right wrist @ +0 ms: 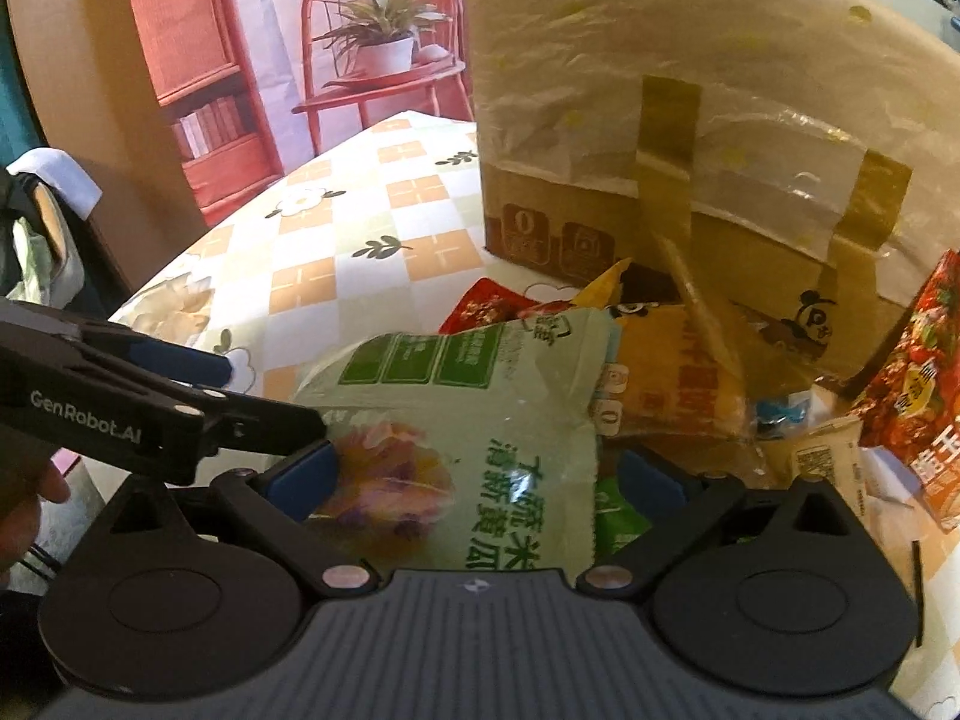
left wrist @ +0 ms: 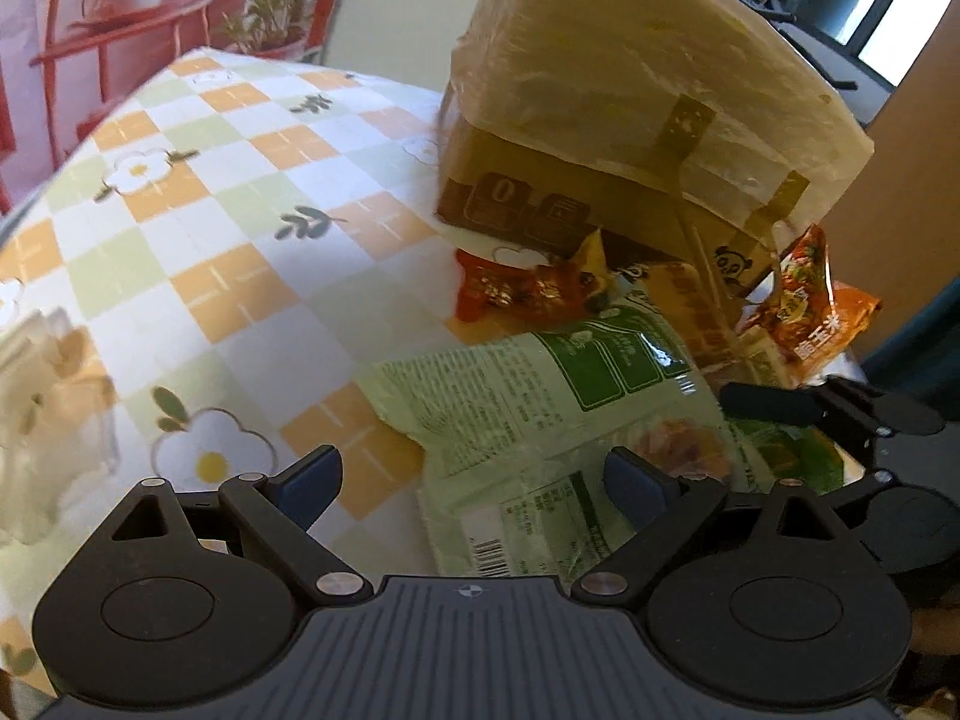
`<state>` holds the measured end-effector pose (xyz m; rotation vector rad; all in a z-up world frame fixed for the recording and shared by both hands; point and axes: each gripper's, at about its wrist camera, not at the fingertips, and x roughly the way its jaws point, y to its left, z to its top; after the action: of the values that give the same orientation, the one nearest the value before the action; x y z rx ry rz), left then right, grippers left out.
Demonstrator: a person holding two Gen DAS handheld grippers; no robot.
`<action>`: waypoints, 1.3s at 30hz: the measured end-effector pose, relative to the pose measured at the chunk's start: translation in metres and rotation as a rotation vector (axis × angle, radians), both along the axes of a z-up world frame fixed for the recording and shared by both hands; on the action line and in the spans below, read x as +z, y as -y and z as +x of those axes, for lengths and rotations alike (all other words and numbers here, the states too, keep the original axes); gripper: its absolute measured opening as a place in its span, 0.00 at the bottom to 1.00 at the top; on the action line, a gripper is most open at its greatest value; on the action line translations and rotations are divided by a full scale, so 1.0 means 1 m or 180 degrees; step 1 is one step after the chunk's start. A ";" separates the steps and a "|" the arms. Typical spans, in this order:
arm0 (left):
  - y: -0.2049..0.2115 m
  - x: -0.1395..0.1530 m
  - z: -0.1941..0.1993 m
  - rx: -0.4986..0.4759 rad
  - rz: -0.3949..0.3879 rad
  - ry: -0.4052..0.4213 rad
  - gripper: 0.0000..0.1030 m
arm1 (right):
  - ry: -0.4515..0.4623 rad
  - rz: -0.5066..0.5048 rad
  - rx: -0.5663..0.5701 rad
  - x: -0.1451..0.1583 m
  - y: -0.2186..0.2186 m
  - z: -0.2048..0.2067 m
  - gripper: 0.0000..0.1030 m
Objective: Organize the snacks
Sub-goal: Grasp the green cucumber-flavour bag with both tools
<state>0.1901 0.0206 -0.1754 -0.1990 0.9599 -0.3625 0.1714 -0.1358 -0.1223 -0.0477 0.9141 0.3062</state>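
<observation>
Two grippers' jaws spread wide, green snack bag [right wrist: 480, 420] between right jaws ungripped, long axis toward cardboard box [right wrist: 690, 120].

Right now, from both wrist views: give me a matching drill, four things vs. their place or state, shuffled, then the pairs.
Things:
1. green snack bag
2. cardboard box
3. left gripper
4. red snack bag

Place or state:
A. wide open above the green bag
B. standing on the tablecloth, its top wrapped in taped plastic
C. lying at the foot of the box, behind the green bag
D. between the right gripper's fingers

Pairs: 1-D, 2-B, 3-A, 4-C
</observation>
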 end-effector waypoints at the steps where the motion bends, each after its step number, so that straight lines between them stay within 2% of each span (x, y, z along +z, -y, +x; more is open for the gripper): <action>1: -0.001 -0.002 0.000 0.0006 -0.0040 -0.0007 0.92 | -0.0006 0.0011 0.0016 -0.001 0.000 0.000 0.94; 10: -0.011 -0.017 0.008 0.0087 -0.0475 -0.0177 0.90 | 0.0021 0.0036 0.0028 0.000 0.002 -0.002 0.86; 15: -0.020 -0.026 0.014 0.0113 -0.0960 -0.0298 0.83 | -0.0004 0.0056 0.0040 0.000 0.003 -0.002 0.86; 24: -0.009 -0.027 0.016 0.0045 -0.0920 -0.0243 0.83 | -0.0025 -0.0085 0.0229 0.005 -0.005 -0.008 0.85; 32: -0.010 -0.028 0.019 -0.0005 -0.0912 -0.0234 0.83 | -0.0042 -0.0056 0.0161 0.001 -0.001 -0.004 0.90; 39: -0.014 -0.031 0.013 -0.0031 -0.0951 -0.0275 0.82 | -0.0157 0.0115 0.0016 -0.006 0.012 0.001 0.94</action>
<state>0.2026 0.0347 -0.2069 -0.4853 0.9895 -0.5093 0.1725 -0.1478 -0.1279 -0.0091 0.9572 0.3295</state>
